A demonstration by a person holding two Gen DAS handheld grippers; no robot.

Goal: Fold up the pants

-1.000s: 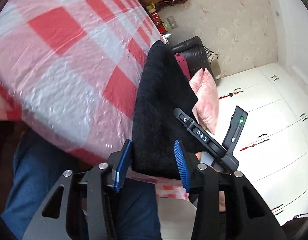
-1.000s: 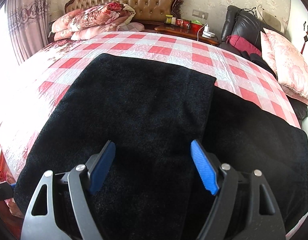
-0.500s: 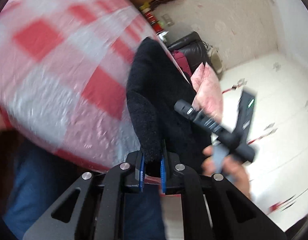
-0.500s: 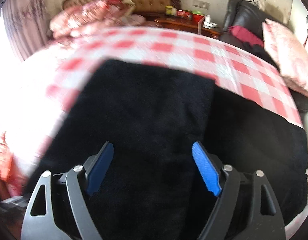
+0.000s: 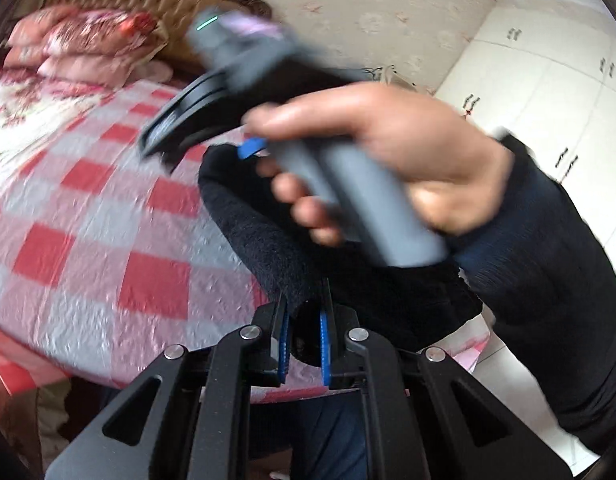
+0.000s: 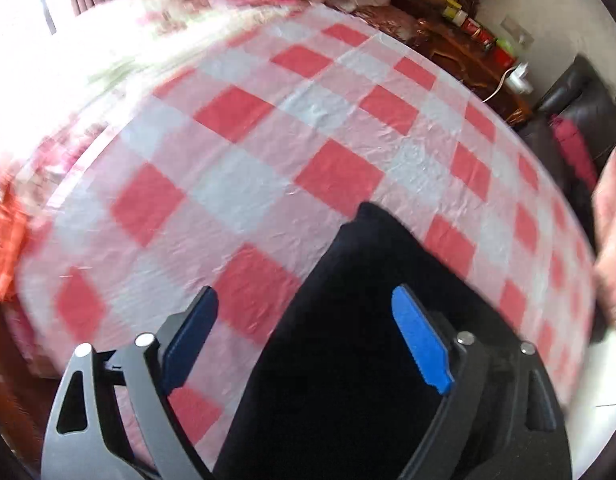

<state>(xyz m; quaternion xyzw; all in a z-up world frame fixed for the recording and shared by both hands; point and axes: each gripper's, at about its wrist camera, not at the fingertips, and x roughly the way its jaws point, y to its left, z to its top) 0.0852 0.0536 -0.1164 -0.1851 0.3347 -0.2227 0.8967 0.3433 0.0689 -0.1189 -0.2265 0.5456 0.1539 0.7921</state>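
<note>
An edge of the black pants (image 5: 292, 248) was pinched between the closed jaws of the left gripper (image 5: 304, 344), above the checked bedspread (image 5: 88, 216). The right gripper (image 6: 308, 344) was spread, nothing clamped. The fold was judged unfinished. Much of the pants was hidden by the right hand (image 5: 391, 160), and much was blurred.

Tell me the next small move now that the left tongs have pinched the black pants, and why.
Probably bring the right tongs down onto the pants edge under them and close. The left tongs are shut on a bunched fold of the fabric, raised off the checked bedspread, while the right tongs stand open, gripping nothing. One pinched point alone would likely let the fold sag.
</note>
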